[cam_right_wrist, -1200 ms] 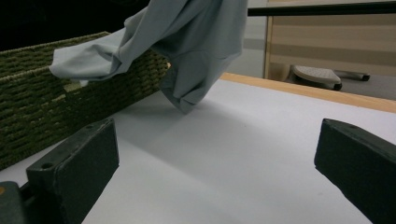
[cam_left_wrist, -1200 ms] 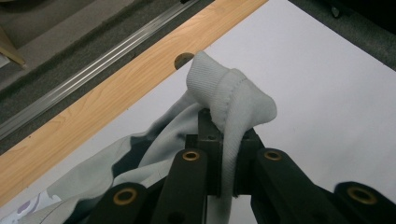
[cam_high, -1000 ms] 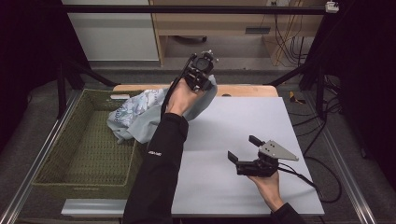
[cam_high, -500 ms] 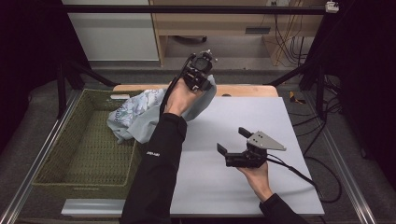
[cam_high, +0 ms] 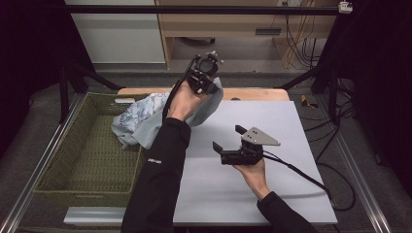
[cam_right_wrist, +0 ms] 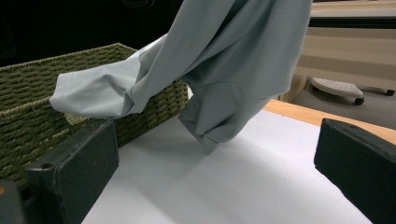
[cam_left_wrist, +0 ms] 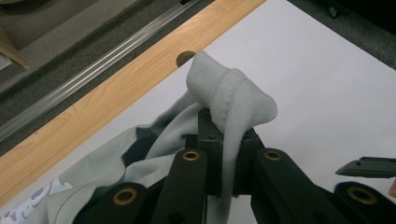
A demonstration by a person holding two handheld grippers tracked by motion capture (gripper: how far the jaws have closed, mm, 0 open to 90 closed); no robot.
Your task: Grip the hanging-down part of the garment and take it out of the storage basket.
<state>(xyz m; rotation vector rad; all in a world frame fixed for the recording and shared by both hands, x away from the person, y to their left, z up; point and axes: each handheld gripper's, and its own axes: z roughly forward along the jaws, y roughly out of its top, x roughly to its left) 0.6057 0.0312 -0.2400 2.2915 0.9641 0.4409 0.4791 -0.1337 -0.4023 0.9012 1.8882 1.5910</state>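
2 handheld grippers work over a white table (cam_high: 272, 121). At far left, a green woven basket (cam_high: 73, 160) sits against the table's edge, a pale grey garment (cam_high: 141, 121) spilling over its rim onto the sheet. The left gripper (cam_high: 204, 80), raised near the wooden back edge, is clamped on a ribbed fold of that garment. To the right, the right gripper (cam_high: 228, 141) hovers wide open and empty above bare tabletop. Small white lettering on the person's black sleeve (cam_high: 155, 165) is unreadable.
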